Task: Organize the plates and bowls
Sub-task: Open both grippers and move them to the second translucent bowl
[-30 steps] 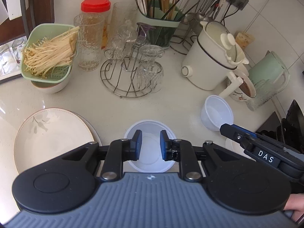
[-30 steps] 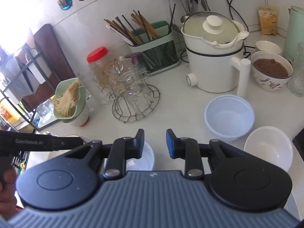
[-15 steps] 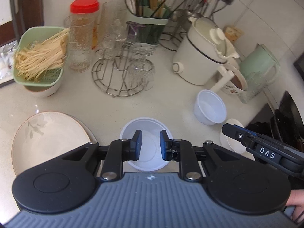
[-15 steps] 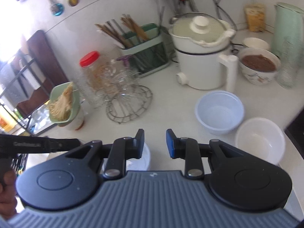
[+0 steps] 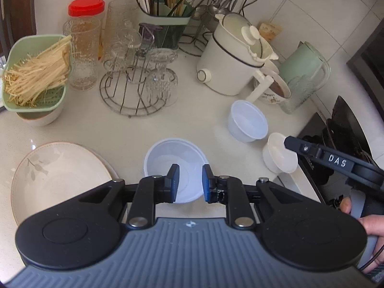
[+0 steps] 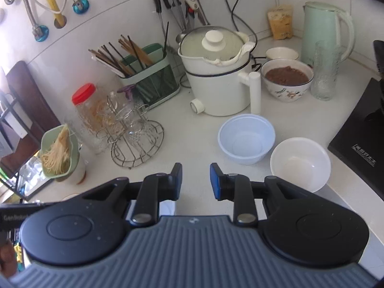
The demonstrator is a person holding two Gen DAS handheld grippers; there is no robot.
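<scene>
1. While I am looking down along my left gripper [image 5: 190,182], its housing is covering the near rim of the pale plastic bowl [image 5: 176,153] at lower centre of the frame; my blue pads are standing narrowly apart above the bowl, clamping nothing.
2. At lower left, the leaf-patterned plate [image 5: 55,175] is lying partly behind the housing, and a second rim is peeking from under its right edge; I cannot tell what that is.
3. At the right of the left view, only the arm of my right gripper [image 6: 195,180] is showing, crossing the white bowl [image 5: 278,154]; its jaws are out of that frame.
4. From the right wrist view those jaws are standing a little apart over bare counter [image 6: 196,139], empty.
5. Only the right view is showing the smaller plastic bowl [image 6: 246,138] and the white bowl side by side and whole, right of centre, plus the brown contents of the flowered bowl [image 6: 286,79].
6. Only the left view is showing the plate; in the right view the first plastic bowl is a sliver beneath my housing.
7. Glasses on the wire rack [image 5: 138,91] are overlapping, hard to count.
</scene>
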